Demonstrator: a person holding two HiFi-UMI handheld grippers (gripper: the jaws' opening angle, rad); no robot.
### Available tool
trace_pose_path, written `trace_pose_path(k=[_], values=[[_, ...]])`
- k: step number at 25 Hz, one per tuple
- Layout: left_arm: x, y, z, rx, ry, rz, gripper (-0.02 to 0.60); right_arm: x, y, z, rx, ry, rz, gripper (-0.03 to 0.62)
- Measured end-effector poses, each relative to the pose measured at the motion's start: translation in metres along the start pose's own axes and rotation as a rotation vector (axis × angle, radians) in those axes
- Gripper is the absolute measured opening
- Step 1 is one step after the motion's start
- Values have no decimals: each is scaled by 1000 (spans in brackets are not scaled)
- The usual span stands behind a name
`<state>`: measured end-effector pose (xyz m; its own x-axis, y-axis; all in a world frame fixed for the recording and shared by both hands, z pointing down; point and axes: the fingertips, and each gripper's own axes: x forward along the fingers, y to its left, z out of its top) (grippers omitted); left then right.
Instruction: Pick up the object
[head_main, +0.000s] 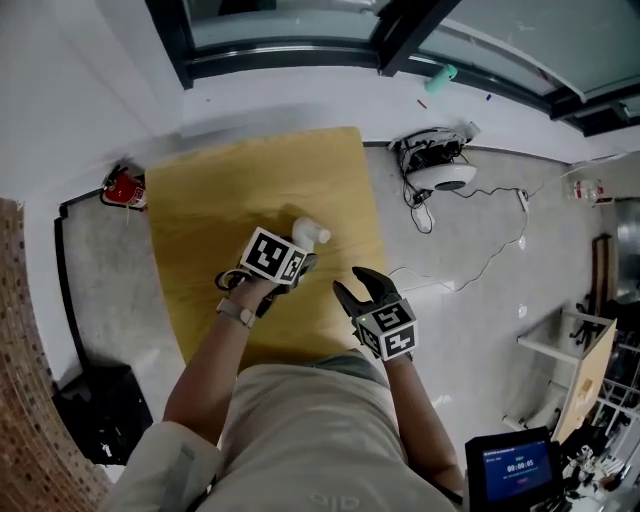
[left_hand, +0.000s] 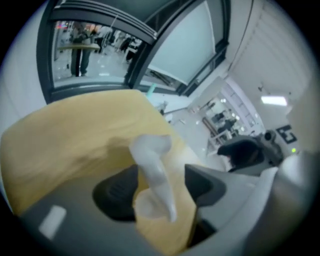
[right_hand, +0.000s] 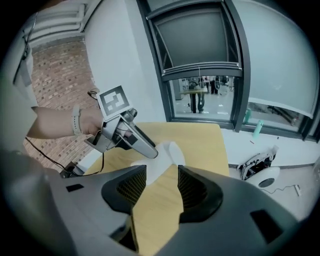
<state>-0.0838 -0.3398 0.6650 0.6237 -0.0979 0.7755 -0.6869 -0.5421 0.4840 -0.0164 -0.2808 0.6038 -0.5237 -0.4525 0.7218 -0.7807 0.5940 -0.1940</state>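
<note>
A white, soft-looking plastic object (head_main: 314, 233) lies on the yellow wooden table (head_main: 250, 180). My left gripper (head_main: 303, 247) reaches it from the near side. In the left gripper view the white object (left_hand: 152, 170) stands between the two dark jaws of the left gripper (left_hand: 155, 189). It sits close to the left jaw, with a gap to the right one. My right gripper (head_main: 360, 288) hovers over the table's near right corner, open, with nothing between its jaws. In the right gripper view the white object (right_hand: 169, 154) lies beyond the right gripper (right_hand: 161, 187), with the left gripper (right_hand: 150, 150) at it.
A red item (head_main: 123, 188) sits off the table's far left corner. A white device with cables (head_main: 440, 168) lies on the floor to the right, and a teal bottle (head_main: 440, 77) lies by the window frame. A black box (head_main: 90, 400) and a screen (head_main: 515, 470) are near me.
</note>
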Motion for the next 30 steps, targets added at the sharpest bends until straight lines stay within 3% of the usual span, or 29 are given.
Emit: trace_pose_path(k=[2, 4, 8, 19, 23, 24, 30], values=[[17, 3, -1, 39, 51, 60, 295, -4, -3, -5, -6, 8, -15, 178], [37, 5, -3, 0, 79, 60, 370, -9, -6, -8, -12, 9, -30, 178], [55, 3, -2, -66, 93, 51, 434, -19, -10, -10, -10, 0, -50, 178], [99, -4, -22, 178, 325, 239, 403, -34, -15, -20, 15, -18, -65, 178], [98, 0, -17, 156, 309, 227, 368, -39, -20, -20, 17, -33, -76, 178], [96, 2, -15, 149, 293, 216, 269, -39, -21, -21, 20, -36, -78, 178], [71, 4, -30, 126, 194, 167, 259, -42, -22, -22, 13, -59, -70, 178]])
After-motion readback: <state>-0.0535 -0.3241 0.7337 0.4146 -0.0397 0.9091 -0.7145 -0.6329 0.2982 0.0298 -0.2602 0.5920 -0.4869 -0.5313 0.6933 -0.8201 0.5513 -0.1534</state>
